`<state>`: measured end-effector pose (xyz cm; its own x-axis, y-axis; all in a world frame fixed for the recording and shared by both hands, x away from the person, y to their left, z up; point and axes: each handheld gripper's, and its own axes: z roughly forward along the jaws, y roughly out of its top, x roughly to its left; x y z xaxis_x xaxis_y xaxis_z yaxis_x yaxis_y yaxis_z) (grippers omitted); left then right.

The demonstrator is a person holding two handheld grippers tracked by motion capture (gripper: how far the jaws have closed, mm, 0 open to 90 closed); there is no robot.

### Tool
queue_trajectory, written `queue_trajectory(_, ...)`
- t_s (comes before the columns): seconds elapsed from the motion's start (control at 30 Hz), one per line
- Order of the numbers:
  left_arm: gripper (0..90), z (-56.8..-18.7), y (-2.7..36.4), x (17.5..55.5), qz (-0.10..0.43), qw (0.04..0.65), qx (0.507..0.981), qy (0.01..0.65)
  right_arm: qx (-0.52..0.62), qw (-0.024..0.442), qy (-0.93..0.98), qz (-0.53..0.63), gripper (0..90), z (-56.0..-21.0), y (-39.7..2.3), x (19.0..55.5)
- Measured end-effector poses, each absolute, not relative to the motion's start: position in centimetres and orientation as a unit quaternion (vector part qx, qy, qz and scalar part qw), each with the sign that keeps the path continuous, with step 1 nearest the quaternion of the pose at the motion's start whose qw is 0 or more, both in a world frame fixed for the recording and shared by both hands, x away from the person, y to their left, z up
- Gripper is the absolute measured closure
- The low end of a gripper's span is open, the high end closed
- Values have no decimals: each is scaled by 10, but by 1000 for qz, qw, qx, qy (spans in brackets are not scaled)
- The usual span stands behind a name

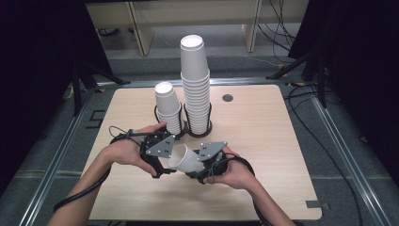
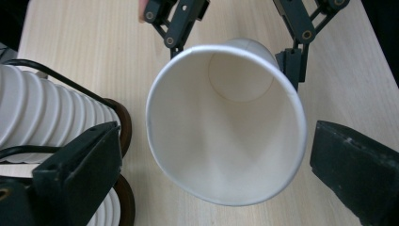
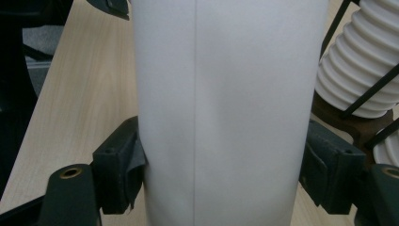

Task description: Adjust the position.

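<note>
- The paper cup [image 1: 185, 159] lies on its side in the air over the table [image 1: 263, 141], at 6 o'clock from the two cup stacks [image 1: 195, 89].
- It is light, thin and easy to squash, so a soft hold on its side wall is best.
- The right gripper [image 3: 221, 155] squeezes the cup's sides.
- The left gripper [image 2: 211, 169] stands wide around the rim at 9 o'clock, not touching it.

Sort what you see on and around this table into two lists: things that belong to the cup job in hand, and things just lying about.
Belonging to the job:
- loose paper cup, clamped by the right gripper
- left gripper, open at the cup's mouth
- tall cup stack
- short cup stack
- wire holder around both stacks

Lying about:
- round grommet in the table
- floor cables
</note>
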<state>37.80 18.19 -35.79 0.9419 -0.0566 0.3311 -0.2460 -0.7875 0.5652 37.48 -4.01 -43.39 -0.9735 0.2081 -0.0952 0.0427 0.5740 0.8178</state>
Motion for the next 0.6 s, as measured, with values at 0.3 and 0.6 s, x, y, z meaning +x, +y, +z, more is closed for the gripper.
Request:
queue_trajectory(0.3, 7, -359, 197, 378, 153, 380, 911, -41, 87, 107, 858, 494, 252, -435, -55, 375)
queue_trajectory(0.6, 4, -368, 206, 380, 153, 428, 891, -2, 114, 120, 829, 534, 249, -438, -69, 373)
